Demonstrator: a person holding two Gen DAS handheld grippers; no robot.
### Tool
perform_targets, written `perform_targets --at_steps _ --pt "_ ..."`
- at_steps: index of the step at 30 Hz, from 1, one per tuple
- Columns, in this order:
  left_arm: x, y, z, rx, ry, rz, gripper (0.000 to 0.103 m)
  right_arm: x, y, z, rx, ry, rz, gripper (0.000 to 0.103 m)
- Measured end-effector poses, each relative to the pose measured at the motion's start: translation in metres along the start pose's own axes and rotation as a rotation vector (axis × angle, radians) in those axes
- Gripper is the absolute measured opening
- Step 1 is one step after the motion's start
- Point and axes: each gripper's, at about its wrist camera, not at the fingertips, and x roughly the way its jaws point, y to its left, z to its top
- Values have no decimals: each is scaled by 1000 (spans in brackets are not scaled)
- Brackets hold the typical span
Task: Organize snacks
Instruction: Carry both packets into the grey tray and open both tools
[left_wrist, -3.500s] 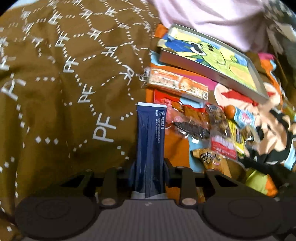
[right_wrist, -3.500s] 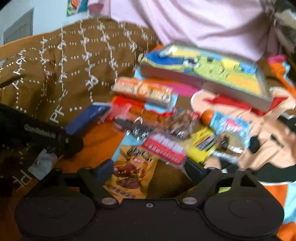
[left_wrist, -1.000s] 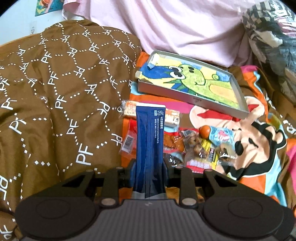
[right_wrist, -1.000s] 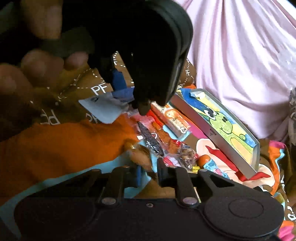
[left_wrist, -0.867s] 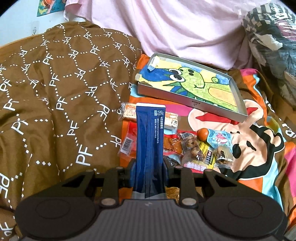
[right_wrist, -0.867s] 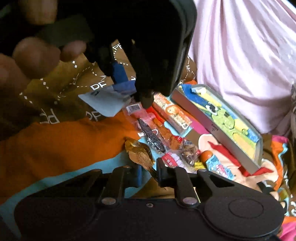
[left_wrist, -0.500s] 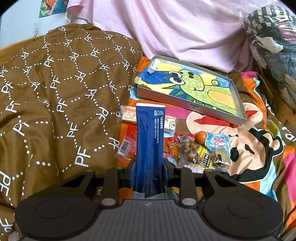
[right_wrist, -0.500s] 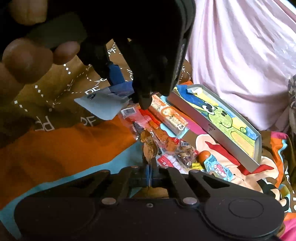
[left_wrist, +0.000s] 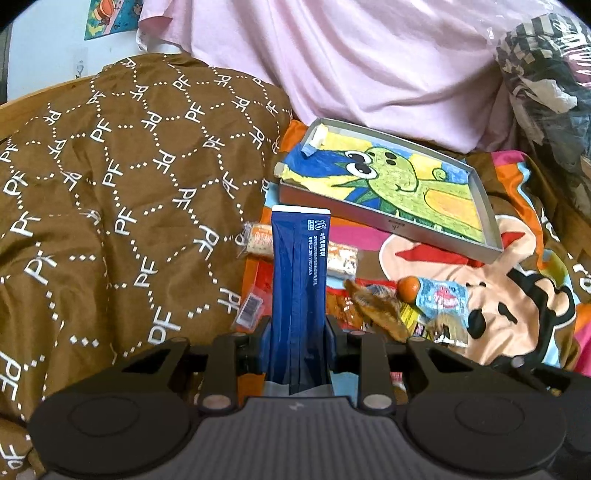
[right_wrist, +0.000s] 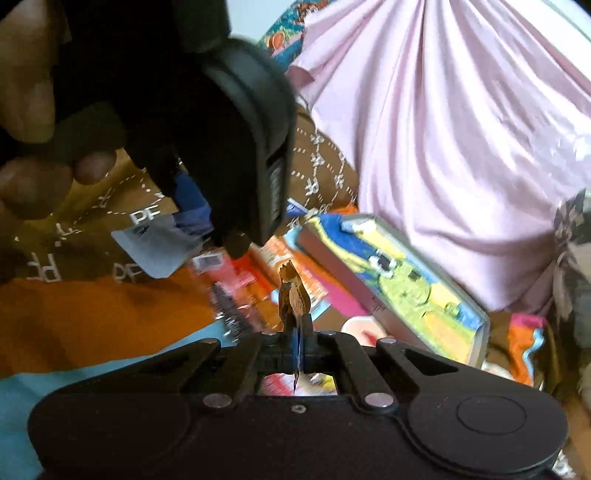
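At the bottom centre of the left wrist view the left gripper (left_wrist: 297, 328) is clamped on a dark blue packet (left_wrist: 298, 280) that stands up between its jaws; at the bottom centre of the right wrist view the right gripper (right_wrist: 300, 341) is pinched tight on a thin brown snack packet (right_wrist: 291, 301), lifted clear of the heap. Judging by this, the sorting is barely begun; two snacks are in hand, none yet placed. Just beyond, mid-frame, the loose snack pile (left_wrist: 369, 295) lies on a cartoon-print sheet (left_wrist: 517, 295); farther up, right of centre, the shallow grey tray (left_wrist: 391, 223) with its green cartoon lining holds no snacks. To the left a brown patterned quilt (left_wrist: 129, 184); across the top a pink cloth (left_wrist: 369, 66); in the upper left corner a pale wall.
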Motion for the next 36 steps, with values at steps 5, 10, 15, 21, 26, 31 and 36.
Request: perform_targets --at_steps 5,10,15,21,26,31,36 --pt "14 -10 17 -1 -21 -2 31 21 -35 2 13 -46 -72 0" --pt "39 -29 42 -9 -44 -23 31 56 -73 -4 72 -67 -172 0" --pt "74 -55 72 -14 -55 -42 32 87 -103 -14 107 -72 -282 0" --pt "119 -90 104 -13 -71 -64 32 120 -143 -34 174 -57 -380 0" --pt "154 -117 125 -10 -75 -80 32 139 -160 -55 183 -22 -447 0" --pt "181 -140 131 22 -76 -77 32 156 -162 -71 190 -1 -461 0" --pt "206 -147 128 29 -50 -59 32 170 -162 -79 223 57 -419 0"
